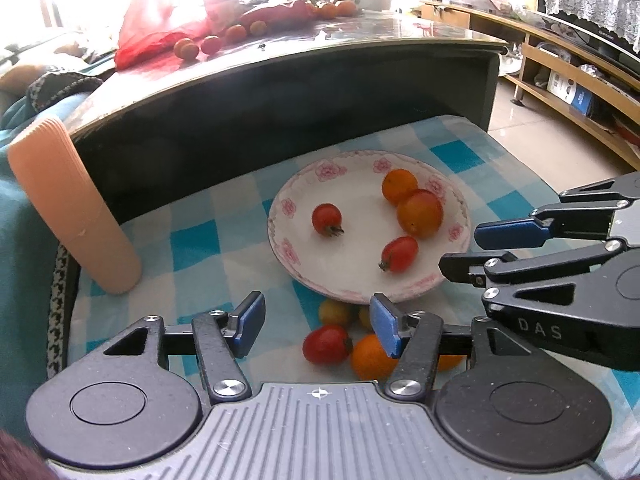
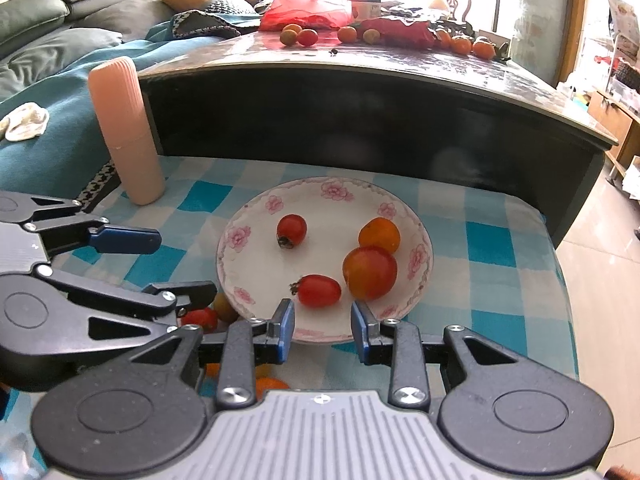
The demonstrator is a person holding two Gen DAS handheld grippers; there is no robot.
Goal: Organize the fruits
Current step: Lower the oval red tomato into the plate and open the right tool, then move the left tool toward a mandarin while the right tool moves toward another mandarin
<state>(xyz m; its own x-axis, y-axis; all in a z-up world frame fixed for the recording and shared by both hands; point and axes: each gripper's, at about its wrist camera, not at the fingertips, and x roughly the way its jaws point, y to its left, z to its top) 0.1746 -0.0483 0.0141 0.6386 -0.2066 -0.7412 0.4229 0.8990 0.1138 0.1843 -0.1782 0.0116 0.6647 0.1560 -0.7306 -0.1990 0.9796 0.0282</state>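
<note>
A white plate (image 1: 360,248) (image 2: 256,264) with pink flowers sits on the blue checked cloth. It holds a round red tomato (image 1: 326,218) (image 2: 292,230), an oblong red tomato (image 1: 400,254) (image 2: 320,290), an orange fruit (image 1: 398,186) (image 2: 379,234) and an orange-red one (image 1: 420,214) (image 2: 370,272). On the cloth by the plate's near rim lie a red tomato (image 1: 326,344) (image 2: 200,318), an orange fruit (image 1: 370,356) and a yellowish one (image 1: 334,312). My left gripper (image 1: 318,324) (image 2: 176,264) hovers open above these. My right gripper (image 2: 323,320) (image 1: 472,250) stands open and empty at the plate's near rim.
A peach ribbed tube (image 1: 76,208) (image 2: 124,132) stands upright at the cloth's far left corner. A dark table (image 1: 280,120) (image 2: 360,112) rises behind the plate, with a red bag (image 1: 160,32) and more fruit on top. A sofa with a teal blanket (image 2: 60,92) lies left, tiled floor right.
</note>
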